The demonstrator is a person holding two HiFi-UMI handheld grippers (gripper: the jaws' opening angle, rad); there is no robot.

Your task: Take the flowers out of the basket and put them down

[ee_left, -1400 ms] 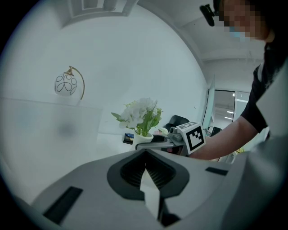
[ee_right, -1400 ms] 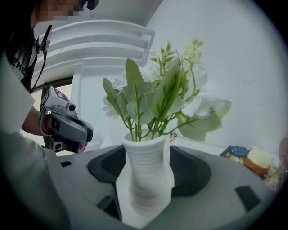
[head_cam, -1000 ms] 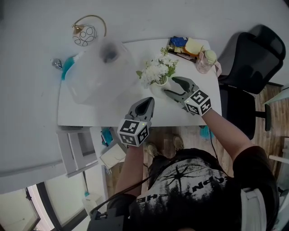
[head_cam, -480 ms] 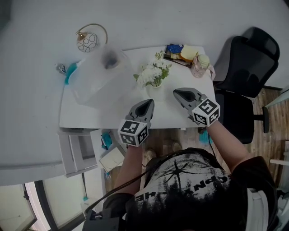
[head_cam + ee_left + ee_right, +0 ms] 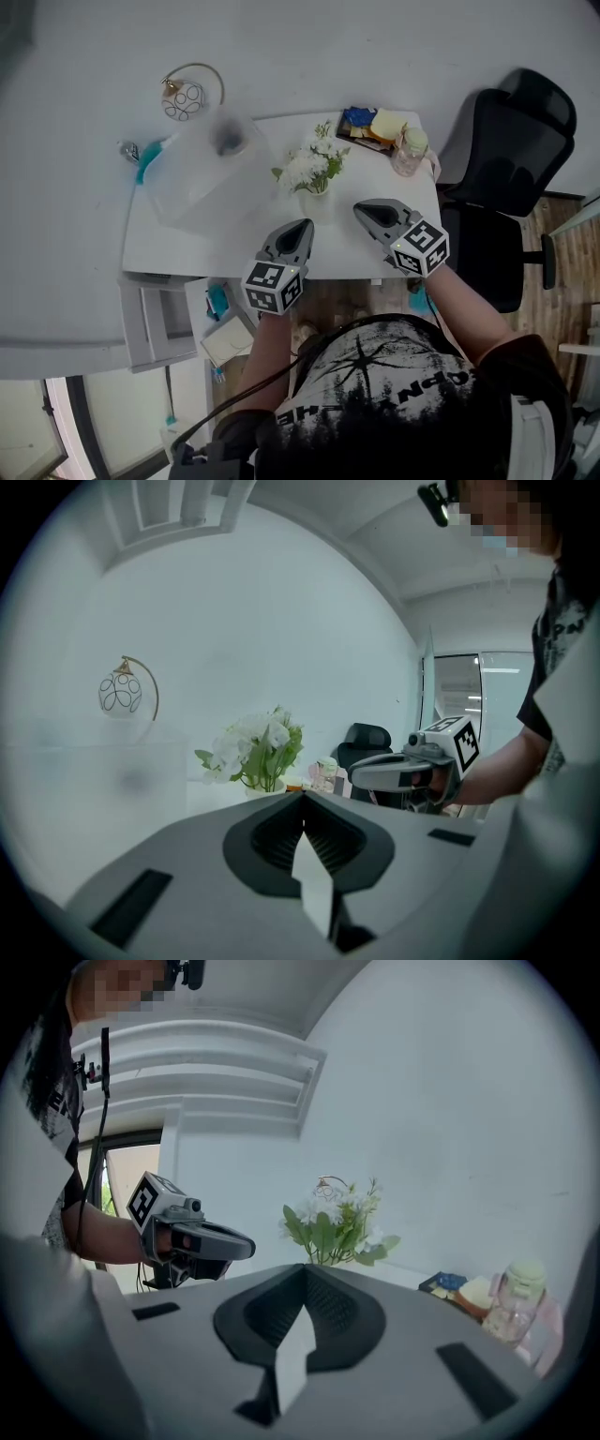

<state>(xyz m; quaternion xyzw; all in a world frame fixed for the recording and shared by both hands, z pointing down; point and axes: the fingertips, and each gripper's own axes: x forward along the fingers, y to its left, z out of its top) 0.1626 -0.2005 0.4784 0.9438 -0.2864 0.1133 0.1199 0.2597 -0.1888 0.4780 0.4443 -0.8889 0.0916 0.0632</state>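
No legible text, labels or numbers.

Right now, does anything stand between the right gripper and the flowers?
Nothing visible does. The right gripper, shut and empty, points at the flowers across bare table. The left gripper, also shut, sits off to one side, and the jar stands off to the other.

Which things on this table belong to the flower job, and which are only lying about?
Job: flowers in their white pot; translucent container, perhaps the basket; left gripper and right gripper, both shut and empty.
Lying about: wire ornament; snack packets; bottle; office chair.
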